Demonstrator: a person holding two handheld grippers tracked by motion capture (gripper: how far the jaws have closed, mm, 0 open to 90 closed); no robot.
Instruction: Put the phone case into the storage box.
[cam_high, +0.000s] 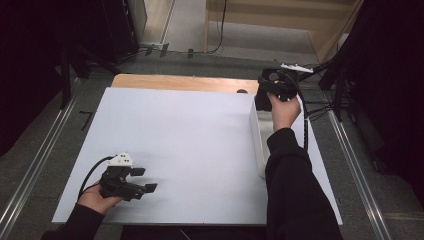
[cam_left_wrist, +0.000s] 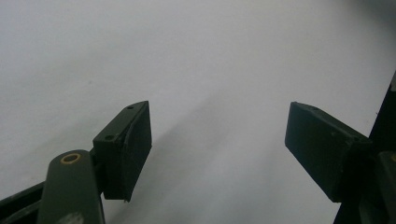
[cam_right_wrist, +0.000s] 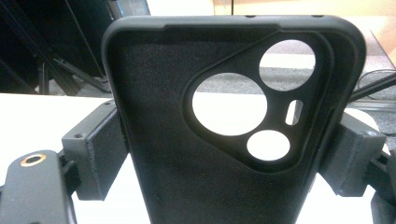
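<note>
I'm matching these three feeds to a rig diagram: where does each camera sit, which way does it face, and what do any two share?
High view: above the person's side, looking forward and down on the white table; both forearms, left gripper, right gripper beside a white tray.
Left gripper view: rides the left gripper, facing bare tabletop between open jaws.
Right gripper view: rides the right gripper, jaws clamping a black phone case.
Shared: high and left gripper views both show the white tabletop.

High view is looking down from the near side; left gripper view is facing close over the white table (cam_high: 190, 140), shared with both others.
</note>
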